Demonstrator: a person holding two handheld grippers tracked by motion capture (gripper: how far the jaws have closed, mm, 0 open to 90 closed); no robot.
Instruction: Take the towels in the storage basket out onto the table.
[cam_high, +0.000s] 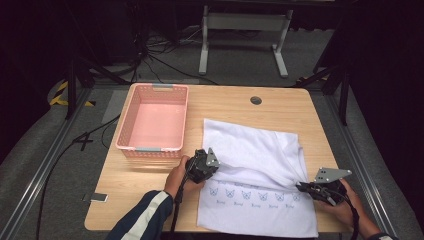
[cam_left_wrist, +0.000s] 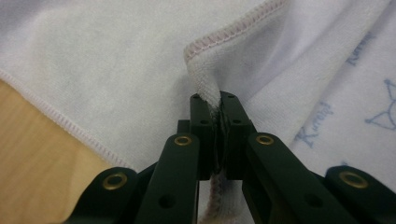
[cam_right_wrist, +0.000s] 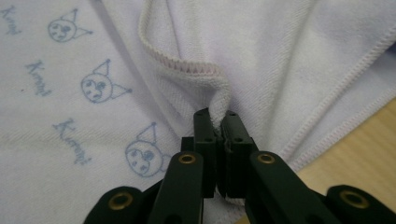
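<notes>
A white towel (cam_high: 255, 170) with a row of small blue printed figures lies spread on the right half of the wooden table (cam_high: 130, 200). My left gripper (cam_high: 212, 167) is at the towel's left edge, shut on a pinched fold of its hemmed edge (cam_left_wrist: 205, 79). My right gripper (cam_high: 302, 187) is at the towel's right edge, shut on a raised fold of hem (cam_right_wrist: 219, 100). The cloth is drawn into creases between the two grips. In both gripper views the black jaws stand together with towel (cam_left_wrist: 116, 56) (cam_right_wrist: 280, 56) pressed between the pads.
An empty pink plastic basket (cam_high: 154, 119) stands at the back left of the table. A round cable hole (cam_high: 256, 100) sits near the far edge. A small grey tag (cam_high: 98, 197) lies near the front left corner. Cables run over the floor behind.
</notes>
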